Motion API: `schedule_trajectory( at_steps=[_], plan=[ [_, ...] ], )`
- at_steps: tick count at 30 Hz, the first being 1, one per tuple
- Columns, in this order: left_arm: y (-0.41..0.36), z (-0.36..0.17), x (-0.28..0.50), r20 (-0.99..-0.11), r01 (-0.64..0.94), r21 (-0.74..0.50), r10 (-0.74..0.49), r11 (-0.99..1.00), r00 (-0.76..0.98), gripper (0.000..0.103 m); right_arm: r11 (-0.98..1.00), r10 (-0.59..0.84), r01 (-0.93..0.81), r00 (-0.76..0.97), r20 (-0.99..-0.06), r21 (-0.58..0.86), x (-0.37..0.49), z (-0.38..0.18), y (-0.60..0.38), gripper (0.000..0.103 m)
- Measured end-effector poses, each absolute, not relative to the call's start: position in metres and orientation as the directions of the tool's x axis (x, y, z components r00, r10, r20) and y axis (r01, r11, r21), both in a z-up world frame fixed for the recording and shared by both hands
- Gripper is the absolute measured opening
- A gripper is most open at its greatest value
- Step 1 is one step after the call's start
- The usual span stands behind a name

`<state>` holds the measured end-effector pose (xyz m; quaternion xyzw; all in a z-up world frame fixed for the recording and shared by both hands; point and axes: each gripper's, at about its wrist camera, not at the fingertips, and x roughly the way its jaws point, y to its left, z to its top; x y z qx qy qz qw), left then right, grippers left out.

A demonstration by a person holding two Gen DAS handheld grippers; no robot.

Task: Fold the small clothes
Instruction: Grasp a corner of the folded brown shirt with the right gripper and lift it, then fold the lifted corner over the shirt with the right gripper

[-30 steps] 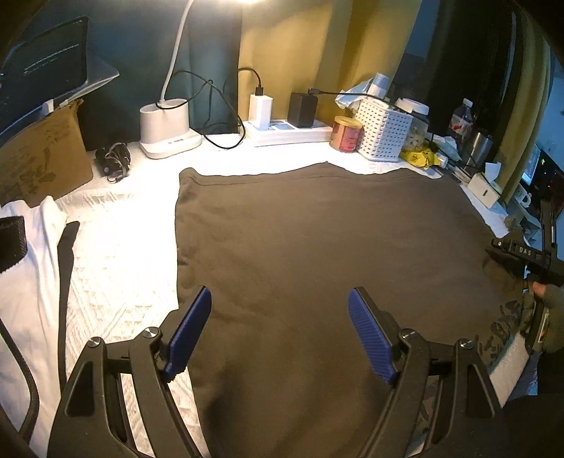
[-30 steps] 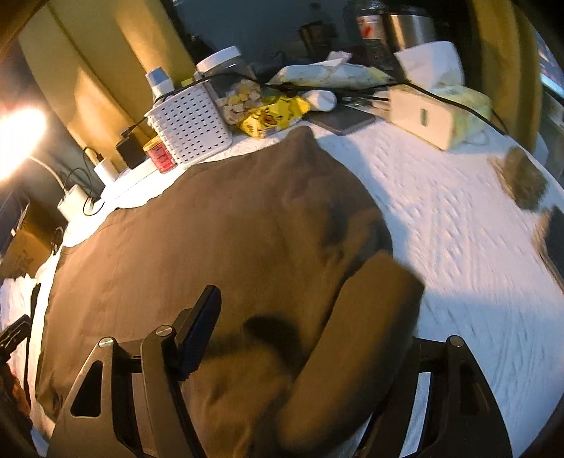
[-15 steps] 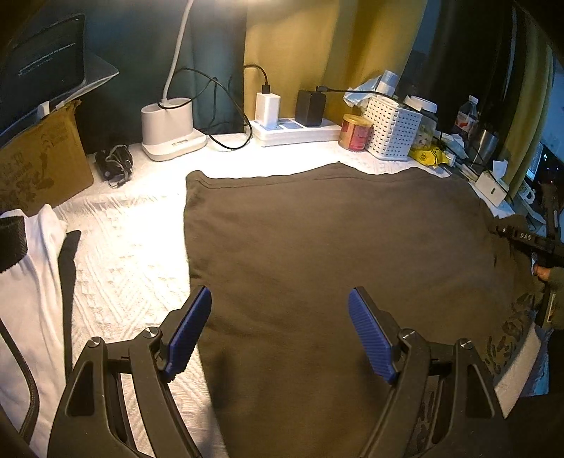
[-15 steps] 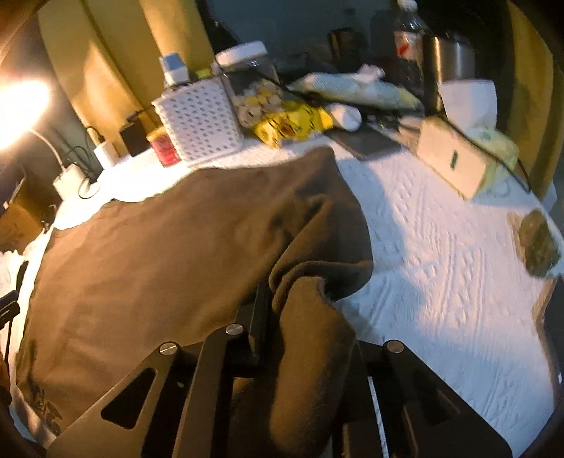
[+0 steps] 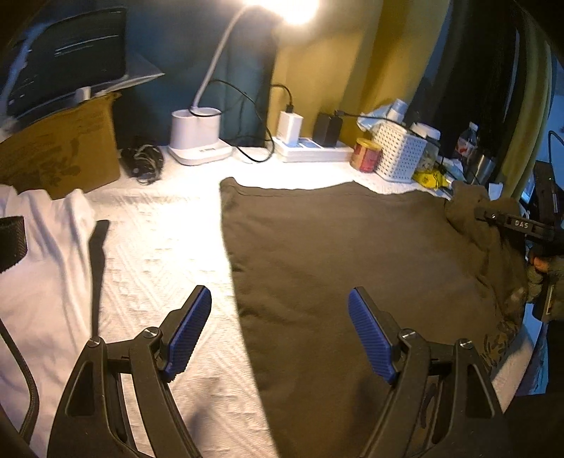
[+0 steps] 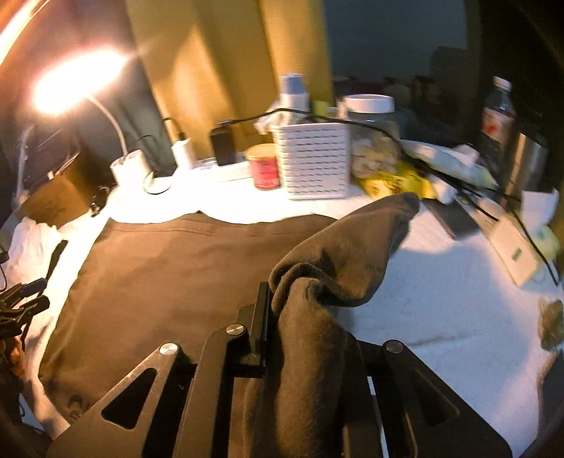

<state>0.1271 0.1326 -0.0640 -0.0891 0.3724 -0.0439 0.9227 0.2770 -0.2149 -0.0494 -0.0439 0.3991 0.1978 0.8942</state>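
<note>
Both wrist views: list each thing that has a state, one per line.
Left gripper: open, empty, hovering over the shirt's left edge.
Right gripper: shut on the sleeve.
Brown shirt: body spread flat.
Sleeve: lifted off the white cover.
Desk lamp: on.
White garment: crumpled, untouched.

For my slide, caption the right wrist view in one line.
Right gripper shut on the brown shirt's sleeve, lifted off the white bedcover beside a cluttered, lamp-lit edge.
</note>
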Motion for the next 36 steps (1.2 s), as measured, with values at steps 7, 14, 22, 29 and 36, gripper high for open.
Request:
schedule_trajectory(
  at_steps=[7, 14, 22, 29, 36],
  plan=[
    [0.155, -0.063, 0.112, -0.661, -0.021, -0.213, -0.128, 0.977, 0.739, 0.080, 0.882, 0.379, -0.461, 0.566, -0.732, 0.101, 0.278, -0.050, -0.170, 0.013],
    [0.168, -0.067, 0.102, -0.657, -0.048, -0.230, -0.118, 0.972, 0.745, 0.080, 0.831, 0.436, -0.546, 0.515, -0.738, 0.109, 0.273, -0.052, -0.123, 0.012],
    [0.178, -0.068, 0.093, -0.653, -0.069, -0.235, -0.105, 0.970, 0.750, 0.080, 0.762, 0.495, -0.637, 0.453, -0.741, 0.120, 0.259, -0.055, -0.074, 0.012],
    [0.183, -0.068, 0.086, -0.653, -0.084, -0.236, -0.094, 0.968, 0.751, 0.080, 0.693, 0.533, -0.710, 0.385, -0.754, 0.128, 0.238, -0.065, -0.038, 0.012],
    [0.179, -0.067, 0.082, -0.651, -0.082, -0.232, -0.092, 0.969, 0.754, 0.080, 0.626, 0.533, -0.773, 0.329, -0.780, 0.102, 0.213, -0.078, -0.010, 0.012]
  ],
)
